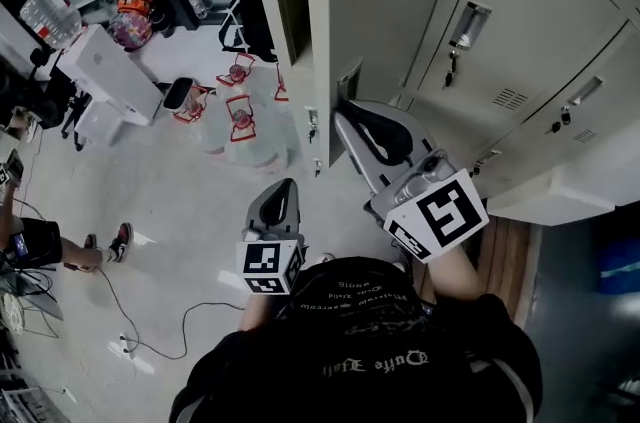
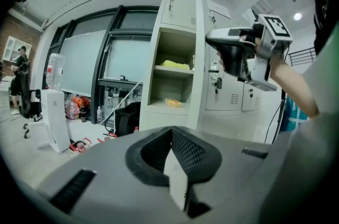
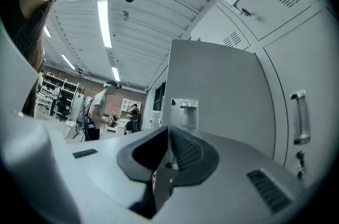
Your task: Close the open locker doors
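Head view, door: the pale grey metal locker door (image 1: 385, 1) stands swung out from the grey locker bank (image 1: 560, 41), its inner face turned to the person.
Head view, right gripper: the right gripper (image 1: 350, 116) points at that inner face, close under the latch edge. Whether it touches cannot be told.
Head view, left gripper: the left gripper (image 1: 282, 186) hangs lower and to the left, over the pale floor (image 1: 170, 211), apart from the door.
Head view, floor: clear containers with red fittings (image 1: 240, 116) lie near the locker foot, and a white box (image 1: 105, 71) stands further left.
Left gripper view, jaws: closed together, nothing between them.
Left gripper view, locker: the open compartment (image 2: 172, 85) faces the camera with a yellow thing (image 2: 176, 65) on its upper shelf. The door shows edge-on at its right side, and the right gripper is just beside that edge, held high.
Right gripper view, jaws: closed on each other, holding nothing.
Right gripper view, door: its flat grey face fills the middle, with the latch housing (image 3: 184, 112) just past the jaw tips.
Right gripper view, right side: shut lockers, one with a metal handle (image 3: 300, 117).
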Tool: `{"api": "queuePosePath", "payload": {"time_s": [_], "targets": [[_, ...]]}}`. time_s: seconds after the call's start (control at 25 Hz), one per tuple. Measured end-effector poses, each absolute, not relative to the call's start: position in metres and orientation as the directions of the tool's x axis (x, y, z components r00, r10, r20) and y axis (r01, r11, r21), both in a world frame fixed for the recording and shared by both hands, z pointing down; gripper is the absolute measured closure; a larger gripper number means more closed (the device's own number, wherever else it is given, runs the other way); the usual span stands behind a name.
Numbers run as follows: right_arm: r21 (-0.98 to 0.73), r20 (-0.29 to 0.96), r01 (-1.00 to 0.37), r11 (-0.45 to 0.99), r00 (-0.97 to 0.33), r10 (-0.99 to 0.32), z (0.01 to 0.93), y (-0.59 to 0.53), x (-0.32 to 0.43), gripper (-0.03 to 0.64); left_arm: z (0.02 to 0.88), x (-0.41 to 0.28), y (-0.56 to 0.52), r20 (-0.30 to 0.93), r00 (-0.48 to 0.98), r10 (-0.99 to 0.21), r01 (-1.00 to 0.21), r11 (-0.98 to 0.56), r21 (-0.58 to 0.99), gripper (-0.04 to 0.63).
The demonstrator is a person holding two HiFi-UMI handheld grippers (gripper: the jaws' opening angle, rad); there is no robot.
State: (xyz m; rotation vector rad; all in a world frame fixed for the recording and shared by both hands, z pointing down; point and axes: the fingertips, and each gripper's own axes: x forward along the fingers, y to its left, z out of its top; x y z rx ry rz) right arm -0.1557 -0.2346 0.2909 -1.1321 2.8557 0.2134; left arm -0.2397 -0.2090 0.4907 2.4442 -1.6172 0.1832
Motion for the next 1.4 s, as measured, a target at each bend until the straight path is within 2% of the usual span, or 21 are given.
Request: {"api": "queuePosePath", "payload": {"time_s": [0.72, 0.96, 1.4], "targets": [[0.197, -0.027, -0.741, 0.642, -0.659, -0.752, 0.3, -0.341, -0.208, 0.594, 0.506, -0.301, -0.234, 0.234, 0.347, -0.908, -0.937, -0.324, 0.133, 0.588], [0.214, 0.034, -0.775, 0.595, -0.603, -0.797, 0.318, -0.384, -0.208, 0.6, 0.505, -0.309, -0.247, 0.221, 0.343, -0.913, -0.938, -0.319, 0.136, 0.588], [0.177, 0.066, -0.823, 0.54, -0.538, -0.84, 0.33, -0.443, -0.194, 0.6, 0.511, -0.337, -0.259, 0.243, 0.283, -0.928, -0.957, -0.256, 0.136, 0.588]]}}
